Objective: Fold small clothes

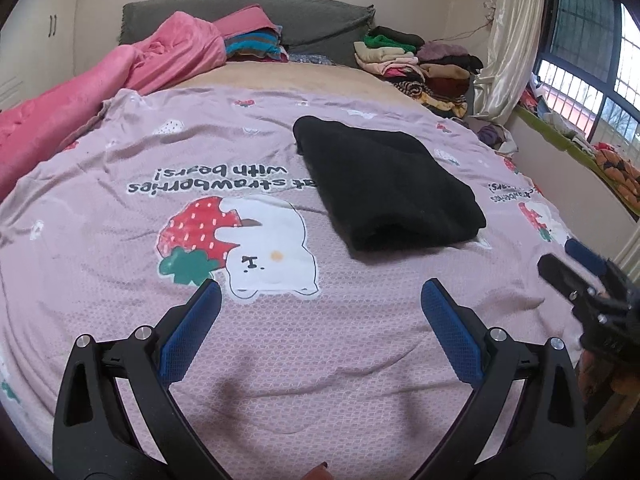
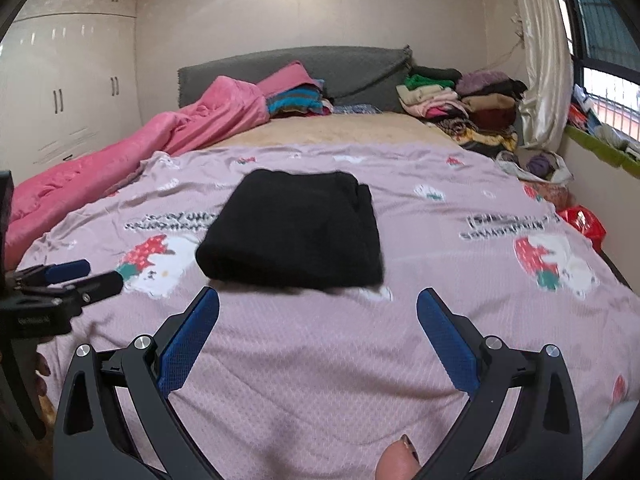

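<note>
Already the black garment (image 2: pixel 292 228) lies folded into a neat rectangle on the bed (image 2: pixel 320 360), just ahead of the right claw (image 2: pixel 318 340) and ahead-right of the left claw (image 1: pixel 320 332). Both gape wide, empty. Judging so, the fold looks done; next calls for setting it aside.

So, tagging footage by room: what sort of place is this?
A home bedroom, most likely: a bed with a grey headboard, a white wardrobe, and folded clothes piled near the curtained window.

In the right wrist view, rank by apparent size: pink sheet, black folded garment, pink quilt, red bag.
1. pink sheet
2. pink quilt
3. black folded garment, though nearer the camera, so unsure against the quilt
4. red bag
</note>
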### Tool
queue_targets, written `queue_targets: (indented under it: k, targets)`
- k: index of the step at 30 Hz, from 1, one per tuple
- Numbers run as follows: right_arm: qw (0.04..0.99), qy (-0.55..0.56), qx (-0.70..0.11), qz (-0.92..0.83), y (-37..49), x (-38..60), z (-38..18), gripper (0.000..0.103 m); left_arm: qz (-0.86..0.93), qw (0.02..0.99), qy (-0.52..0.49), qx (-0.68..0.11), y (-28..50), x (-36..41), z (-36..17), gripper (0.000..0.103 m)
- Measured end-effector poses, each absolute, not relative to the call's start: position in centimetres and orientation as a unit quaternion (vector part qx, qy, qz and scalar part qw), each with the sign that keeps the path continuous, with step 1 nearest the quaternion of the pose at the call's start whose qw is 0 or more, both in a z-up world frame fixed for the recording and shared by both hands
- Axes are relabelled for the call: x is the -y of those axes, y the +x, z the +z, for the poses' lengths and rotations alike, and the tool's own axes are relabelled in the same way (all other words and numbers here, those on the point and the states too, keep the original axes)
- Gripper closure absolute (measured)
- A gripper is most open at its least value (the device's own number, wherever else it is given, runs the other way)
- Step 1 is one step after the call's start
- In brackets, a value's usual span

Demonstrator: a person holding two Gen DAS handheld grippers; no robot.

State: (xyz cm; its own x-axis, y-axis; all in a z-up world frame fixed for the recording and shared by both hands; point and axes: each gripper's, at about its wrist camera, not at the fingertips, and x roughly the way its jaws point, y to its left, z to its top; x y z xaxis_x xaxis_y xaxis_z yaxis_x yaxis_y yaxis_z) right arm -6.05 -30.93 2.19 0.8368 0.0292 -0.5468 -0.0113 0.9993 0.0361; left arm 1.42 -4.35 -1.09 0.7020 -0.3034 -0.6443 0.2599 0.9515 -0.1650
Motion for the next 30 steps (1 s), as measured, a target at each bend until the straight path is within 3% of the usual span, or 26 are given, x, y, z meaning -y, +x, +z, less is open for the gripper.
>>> queue_targets:
  k: [30]
  targets:
    - [0.941, 0.017, -0.338, -0.001, -6.8, 30.9, -1.2, 0.004, -0.134, 0.914, -0.013, -0.384, 1.3, 4.7, -3.1, 0.010]
